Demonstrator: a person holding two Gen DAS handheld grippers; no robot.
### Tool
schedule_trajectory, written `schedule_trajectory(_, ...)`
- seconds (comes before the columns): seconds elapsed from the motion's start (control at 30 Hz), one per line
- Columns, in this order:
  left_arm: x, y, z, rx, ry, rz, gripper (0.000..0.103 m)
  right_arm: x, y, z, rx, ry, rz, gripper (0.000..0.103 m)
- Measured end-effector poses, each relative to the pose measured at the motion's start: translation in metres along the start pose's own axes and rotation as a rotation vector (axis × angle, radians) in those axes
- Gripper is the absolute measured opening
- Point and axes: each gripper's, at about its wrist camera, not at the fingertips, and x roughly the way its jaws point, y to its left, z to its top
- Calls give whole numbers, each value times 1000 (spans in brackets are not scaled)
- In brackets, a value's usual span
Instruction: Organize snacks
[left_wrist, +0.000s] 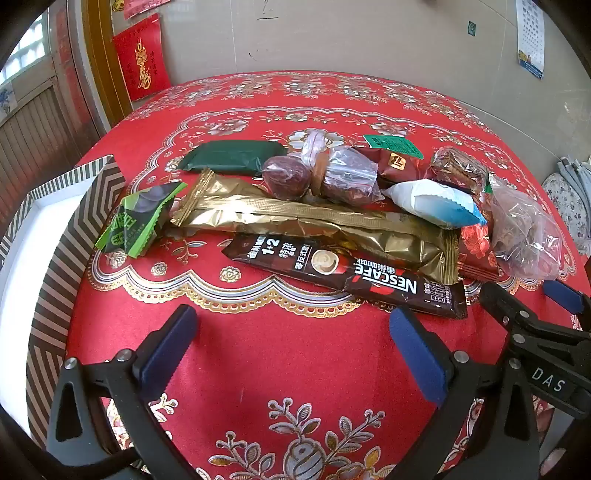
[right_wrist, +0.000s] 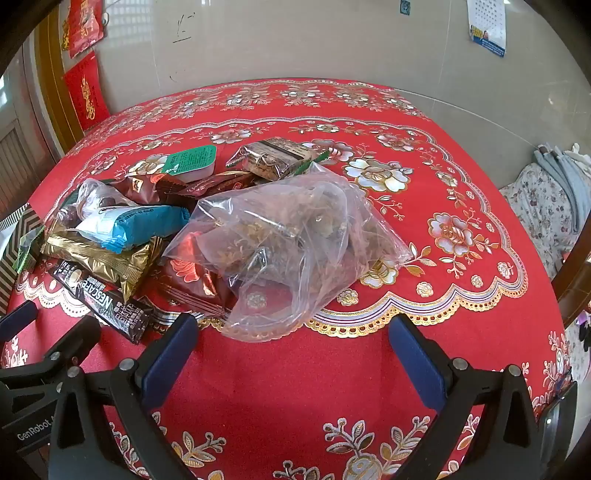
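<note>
A heap of snacks lies on the red tablecloth (left_wrist: 280, 354). In the left wrist view I see a brown Nescafe stick (left_wrist: 347, 277), a long gold packet (left_wrist: 310, 225), a small green packet (left_wrist: 136, 225), a dark green bar (left_wrist: 232, 157), bagged dates (left_wrist: 325, 175) and a white and blue packet (left_wrist: 432, 201). In the right wrist view a clear plastic bag (right_wrist: 291, 243) lies nearest, just beyond my fingers. My left gripper (left_wrist: 291, 332) is open and empty, short of the Nescafe stick. My right gripper (right_wrist: 291, 339) is open and empty; it also shows in the left wrist view (left_wrist: 532, 299).
A striped box (left_wrist: 70, 266) with a white inside stands at the table's left edge. A green-lidded cup (right_wrist: 192, 162) and a brown wrapped block (right_wrist: 273, 155) lie at the back of the heap. A wall is behind the table. A floral cushion (right_wrist: 543, 210) is to the right.
</note>
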Motion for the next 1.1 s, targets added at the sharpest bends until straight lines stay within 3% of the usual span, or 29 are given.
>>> schedule_trajectory(0.2, -8, -1, -8, 15, 23, -25, 102, -5, -1, -5, 1, 18, -8, 102)
schedule_trajectory(0.4, -59, 9, -17, 64, -94, -56, 103, -64, -2, -19, -22, -100, -16, 103)
schedule_trajectory(0.63, -118, 37, -23, 19, -212, -53, 103, -107, 9, -28, -37, -211, 60, 103)
schedule_trajectory(0.73, -129, 55, -19, 15, -258, -20, 103, -120, 16, -29, -65, -245, 59, 103)
schedule_trajectory(0.87, -131, 68, -18, 28, -260, -2, 103, -127, 24, -30, -104, -274, 69, 103)
schedule_trajectory(1.1, -128, 86, -11, -4, -270, 36, 103, -124, 28, -32, -115, -260, 110, 102)
